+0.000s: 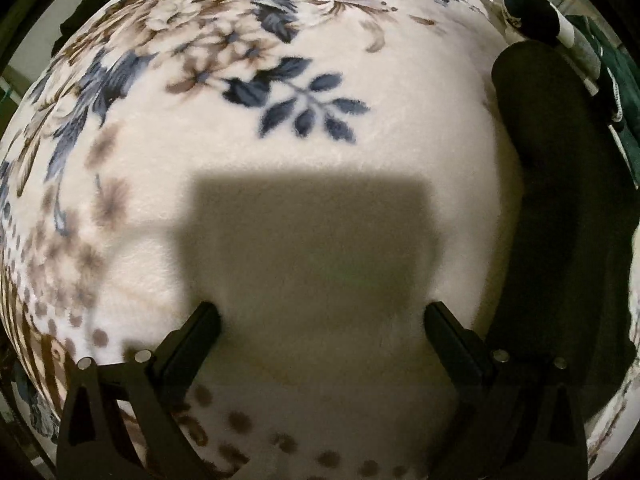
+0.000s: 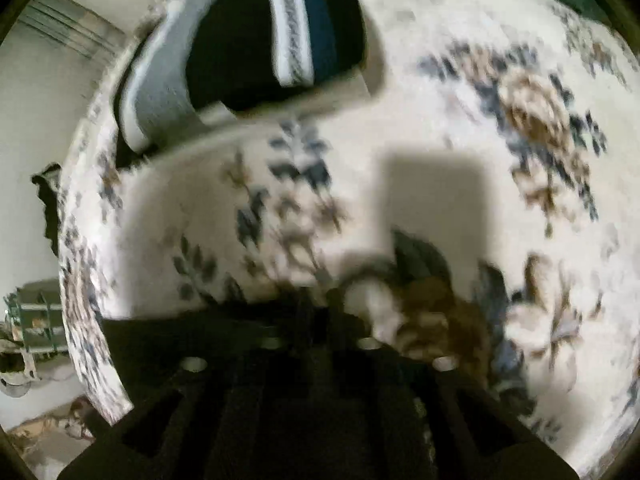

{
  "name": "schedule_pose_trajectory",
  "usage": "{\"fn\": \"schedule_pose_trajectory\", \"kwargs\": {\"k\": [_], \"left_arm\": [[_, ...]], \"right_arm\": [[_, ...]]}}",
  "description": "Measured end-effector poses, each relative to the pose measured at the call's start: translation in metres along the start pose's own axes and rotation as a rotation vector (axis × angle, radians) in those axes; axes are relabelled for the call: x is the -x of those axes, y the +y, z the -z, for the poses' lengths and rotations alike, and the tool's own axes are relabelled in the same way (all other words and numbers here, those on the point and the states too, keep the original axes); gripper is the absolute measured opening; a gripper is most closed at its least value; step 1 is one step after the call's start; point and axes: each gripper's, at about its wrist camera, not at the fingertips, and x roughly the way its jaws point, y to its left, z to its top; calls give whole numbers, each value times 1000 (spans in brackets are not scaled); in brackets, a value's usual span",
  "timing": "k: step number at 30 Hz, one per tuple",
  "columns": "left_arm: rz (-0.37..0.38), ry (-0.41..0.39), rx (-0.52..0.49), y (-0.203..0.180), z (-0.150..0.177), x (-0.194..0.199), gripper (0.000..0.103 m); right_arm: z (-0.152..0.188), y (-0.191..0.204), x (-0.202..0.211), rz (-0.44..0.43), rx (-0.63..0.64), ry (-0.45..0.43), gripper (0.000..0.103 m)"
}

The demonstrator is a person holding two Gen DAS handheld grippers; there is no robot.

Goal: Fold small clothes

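Now dark sock (image 1: 560, 208) lies lengthwise, toe away; left gripper (image 1: 322, 312) apart, right gripper (image 2: 316, 304) together.

Your left view was fairly sharp, with a hard-edged block of shadow (image 1: 308, 248) cast on the blanket (image 1: 400, 140) just ahead of the open left gripper (image 1: 322, 316). Your right view was smeared with motion blur. Both bowed and darkened at the rims.

Blanket (image 1: 420, 152): cream, with blue and brown floral print
Long garment (image 1: 560, 216): plain black
Folded socks (image 2: 280, 40): dark navy, teal and grey, white patterned band
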Motion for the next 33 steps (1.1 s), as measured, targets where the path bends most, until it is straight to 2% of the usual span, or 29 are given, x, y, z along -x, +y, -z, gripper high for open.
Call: {"fn": "schedule_pose_trajectory", "kwargs": {"k": [2, 6, 11, 14, 15, 16, 19, 21, 24, 26, 27, 29, 30, 31, 33], "left_arm": [[27, 7, 21, 8, -4, 12, 103], [59, -3, 103, 25, -3, 39, 103], [-20, -30, 145, 29, 12, 73, 103], [-61, -20, 136, 13, 29, 85, 103], [-66, -18, 132, 3, 39, 88, 103], [-69, -13, 127, -5, 44, 89, 103], [-67, -1, 116, -31, 54, 95, 103], [-68, -3, 101, -47, 60, 101, 103], [-68, 4, 76, -67, 64, 105, 103], [-66, 10, 62, -76, 67, 105, 103], [-73, 12, 57, -79, 68, 105, 103], [-73, 13, 64, -81, 70, 106, 103], [-72, 14, 70, -82, 71, 106, 103], [-72, 17, 74, -82, 73, 106, 103], [-77, 23, 81, -82, 78, 106, 103]], "right_arm": [[17, -22, 6, -76, -78, 22, 46], [68, -61, 11, -142, -188, 113, 46], [127, -85, -10, -204, -235, 235, 46], [143, -84, -26, -226, -216, 240, 45], [147, -83, -24, -242, -207, 194, 21], [151, -81, -18, -228, -191, 154, 4], [164, -75, 10, -205, -151, 76, 5], [174, -75, 25, -182, -136, 61, 4], [191, -88, 17, -106, -127, 121, 4], [200, -107, -6, -117, -204, 207, 5], [203, -116, -11, -151, -250, 232, 6], [211, -136, -8, -225, -351, 230, 15], [215, -145, -4, -277, -396, 212, 25], [220, -154, -1, -337, -445, 195, 44], [227, -162, -6, -414, -500, 192, 61]]}}
